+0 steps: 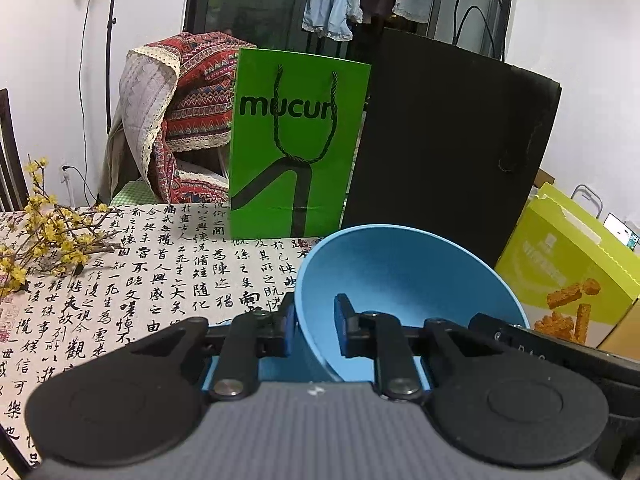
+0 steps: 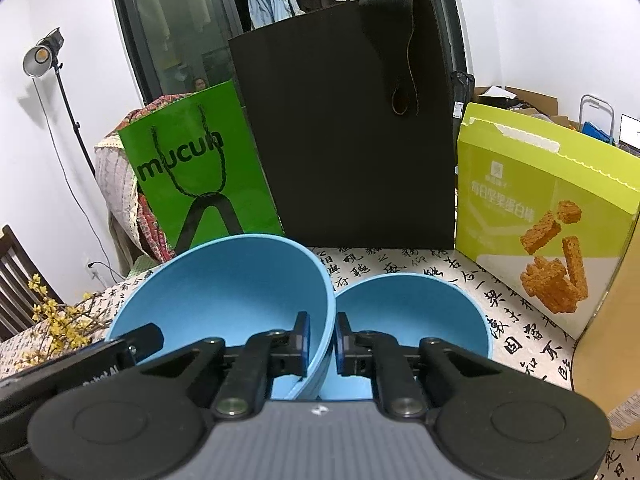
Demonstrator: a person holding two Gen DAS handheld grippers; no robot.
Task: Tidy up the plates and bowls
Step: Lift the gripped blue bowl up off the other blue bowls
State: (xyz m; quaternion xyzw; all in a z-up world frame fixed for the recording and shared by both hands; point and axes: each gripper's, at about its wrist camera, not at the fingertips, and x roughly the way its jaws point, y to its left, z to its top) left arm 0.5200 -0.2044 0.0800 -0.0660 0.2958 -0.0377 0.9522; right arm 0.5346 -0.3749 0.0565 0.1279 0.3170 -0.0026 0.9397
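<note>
Both wrist views evenly lit, moderately bright, cool white. Studio lamp (image 2: pixel 40 56) on a stand, upper left of the right view, lit and facing the scene. It throws a soft shadow on the white wall (image 2: pixel 60 184) beside it. Black bag (image 2: pixel 344 132) reads as flat dark, no detail. Faint sheen on the green bag (image 2: pixel 200 176). Strong fisheye bending, dark vignette at the corners. Background clothing (image 1: pixel 332 4) soft, possibly out of focus. No motion blur.
</note>
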